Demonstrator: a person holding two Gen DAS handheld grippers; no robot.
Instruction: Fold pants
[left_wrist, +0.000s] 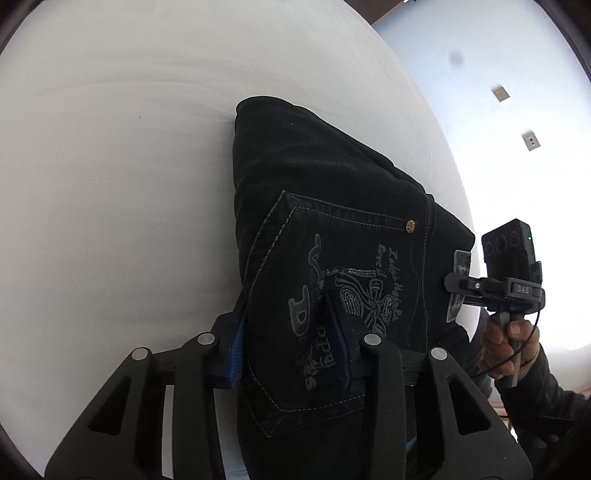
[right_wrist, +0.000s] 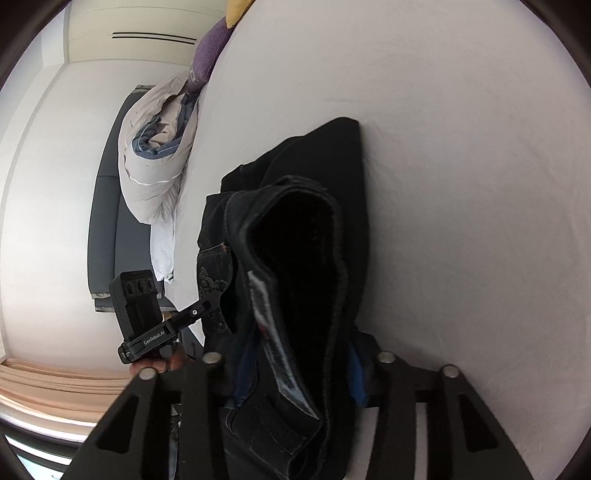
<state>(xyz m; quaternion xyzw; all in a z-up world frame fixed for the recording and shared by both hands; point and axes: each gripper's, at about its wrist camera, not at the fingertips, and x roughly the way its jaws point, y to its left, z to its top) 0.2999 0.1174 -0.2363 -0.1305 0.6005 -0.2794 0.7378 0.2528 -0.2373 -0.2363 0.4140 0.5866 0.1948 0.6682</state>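
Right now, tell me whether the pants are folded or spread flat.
Folded: the pants lie doubled into a thick stack on the white bed, back pocket up, both grippers' jaws clamping the near end.

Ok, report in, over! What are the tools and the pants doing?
Left tool shut on pants. Right tool shut on the waistband. Pants bunched on white bed. Nothing blocking.

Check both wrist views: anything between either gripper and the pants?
Nothing visible. The left gripper already has the black pants between its fingers at the back pocket, and the right gripper has the waistband end between its own. The white bed sheet around them shows no obstruction.
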